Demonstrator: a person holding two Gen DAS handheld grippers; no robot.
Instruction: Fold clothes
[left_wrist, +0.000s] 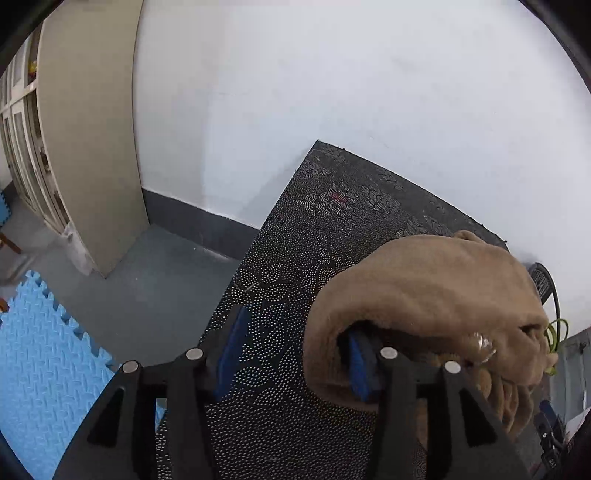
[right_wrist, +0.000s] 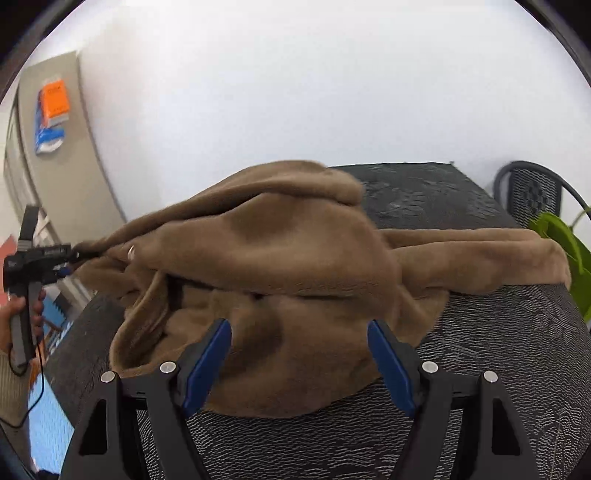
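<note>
A brown fleece garment (right_wrist: 288, 258) lies bunched in a heap on the dark patterned table (right_wrist: 498, 369), with one part stretched toward the right edge. My right gripper (right_wrist: 298, 325) stands open just before the heap's near edge, fabric showing between its blue pads (right_wrist: 207, 365) without being pressed. In the left wrist view the garment (left_wrist: 424, 288) drapes over the right finger of my left gripper (left_wrist: 295, 325), whose jaws stand apart over bare table (left_wrist: 295, 229). From the right wrist view, the left gripper (right_wrist: 79, 254) sits at the garment's left end, held by a hand (right_wrist: 14, 317).
A beige cabinet (left_wrist: 92, 147) and blue foam floor mats (left_wrist: 44, 350) lie left of the table. A mesh chair (right_wrist: 532, 192) and a green plant (right_wrist: 565, 243) stand at the table's right end. A white wall runs behind.
</note>
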